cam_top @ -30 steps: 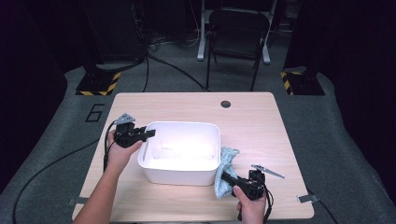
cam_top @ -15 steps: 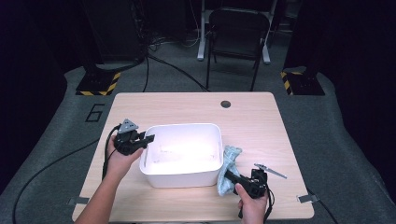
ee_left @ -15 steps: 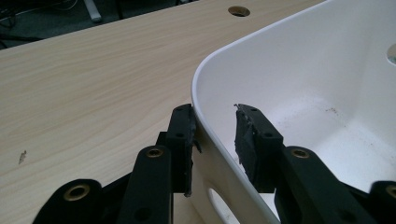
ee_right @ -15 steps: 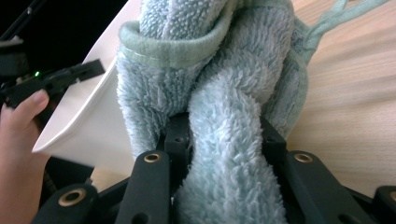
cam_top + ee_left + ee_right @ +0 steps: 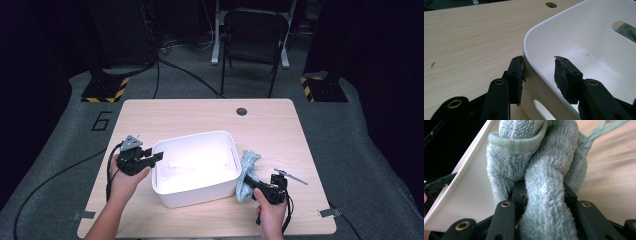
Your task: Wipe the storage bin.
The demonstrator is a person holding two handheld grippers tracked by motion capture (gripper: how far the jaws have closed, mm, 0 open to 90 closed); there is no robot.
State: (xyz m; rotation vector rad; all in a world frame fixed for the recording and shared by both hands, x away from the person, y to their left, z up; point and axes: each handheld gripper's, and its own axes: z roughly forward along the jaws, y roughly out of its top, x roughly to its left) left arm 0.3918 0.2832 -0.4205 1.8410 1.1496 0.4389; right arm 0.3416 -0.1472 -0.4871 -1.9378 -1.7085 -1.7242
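Wooden table carries my white bin; the left gripper straddles its wall, jaws just opening, one pad touching. My right gripper view shows jaws clenched on the blue towel beside the bin.

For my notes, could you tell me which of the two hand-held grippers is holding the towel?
The right hand-held gripper, beside the tub's right wall, is clamped on the light-blue towel. The left hand-held gripper merely straddles the tub's rim.

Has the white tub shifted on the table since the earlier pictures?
Yes. The white tub has turned slightly, judged against the table's edges: a second ago it sat about square to them, and now its near-right corner sits closer to the person's side.
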